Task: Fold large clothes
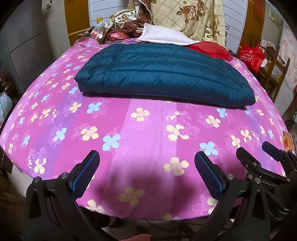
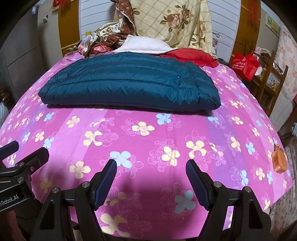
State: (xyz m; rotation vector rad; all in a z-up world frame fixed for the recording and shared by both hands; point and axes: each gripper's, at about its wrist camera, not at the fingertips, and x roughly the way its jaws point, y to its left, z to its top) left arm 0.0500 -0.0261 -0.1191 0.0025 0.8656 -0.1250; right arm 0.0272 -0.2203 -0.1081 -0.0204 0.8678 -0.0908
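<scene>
A dark teal quilted down jacket (image 1: 163, 76) (image 2: 130, 85) lies folded into a flat rectangle on the far half of the bed, on a pink flowered sheet (image 1: 144, 133) (image 2: 148, 137). My left gripper (image 1: 146, 157) hovers over the near edge of the bed, well short of the jacket, its blue-padded jaws wide open with nothing between them. My right gripper (image 2: 151, 165) is beside it, also open and empty; it shows at the right edge of the left wrist view (image 1: 256, 150).
At the head of the bed lie a white pillow (image 1: 163, 36), a red cushion (image 1: 211, 49), a floral quilt (image 1: 194, 16) and a heap of brown patterned cloth (image 1: 122, 24). A red bag (image 1: 250, 55) sits on a wooden chair at the right. An orange item (image 2: 278, 159) lies at the bed's right edge.
</scene>
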